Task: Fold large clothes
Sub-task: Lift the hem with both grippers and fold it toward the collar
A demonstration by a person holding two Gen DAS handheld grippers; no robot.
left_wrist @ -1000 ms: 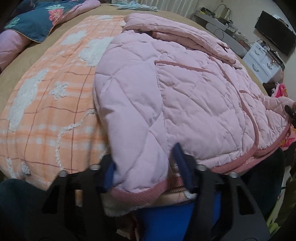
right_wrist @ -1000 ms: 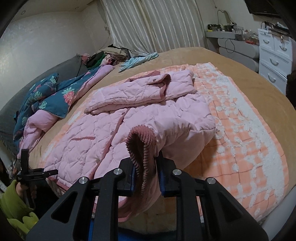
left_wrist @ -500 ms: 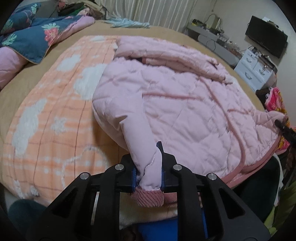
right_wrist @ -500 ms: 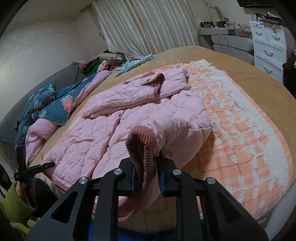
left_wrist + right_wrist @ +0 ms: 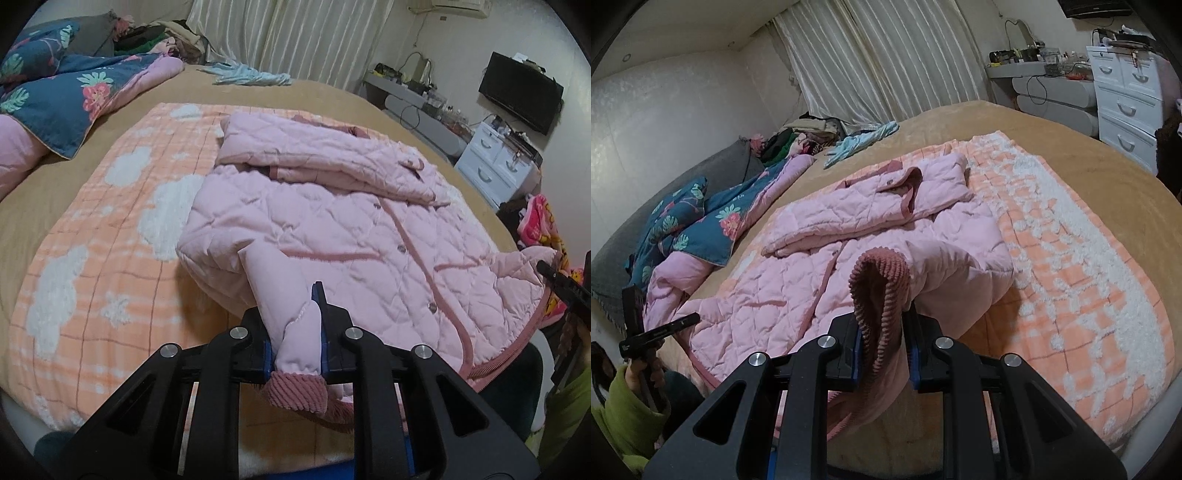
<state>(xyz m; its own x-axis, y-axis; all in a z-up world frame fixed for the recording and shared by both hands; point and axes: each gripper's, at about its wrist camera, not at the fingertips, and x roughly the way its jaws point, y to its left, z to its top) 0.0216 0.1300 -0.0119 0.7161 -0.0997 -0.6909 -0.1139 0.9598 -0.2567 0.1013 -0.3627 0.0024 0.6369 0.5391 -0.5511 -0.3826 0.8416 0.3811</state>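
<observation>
A second ago the left gripper [image 5: 297, 334] stood open around the near corner of the pink quilted jacket [image 5: 332, 221]; now it has shut on that corner and lifted it, so a ridge of fabric rises from the bed up into its jaws. The ribbed hem [image 5: 297, 391] hangs just below the pads.

The right gripper [image 5: 882, 349] has hardly moved. It is clamped on the other bottom corner, with the ribbed band [image 5: 879, 280] curling up and over between its fingers. Holding both lower corners at once makes sense: the bottom edge can then be carried as one straight line up toward the collar, which should give an even fold.

The jacket lies front up on the orange checked blanket [image 5: 92, 258], which is spread over the tan bed cover [image 5: 1089, 155]. Its upper part is already doubled over, with a sleeve laid across the chest. The rest lies flat on the bed.

From the right gripper's view a hand in a green sleeve [image 5: 628, 398] shows at the far corner of the jacket, with the other gripper in it. Whether the hem between the two corners has come off the bed I cannot be sure; the middle of it looks to sag low.

A flowered quilt [image 5: 66, 96] sits at the head of the bed, well clear of the work.
</observation>
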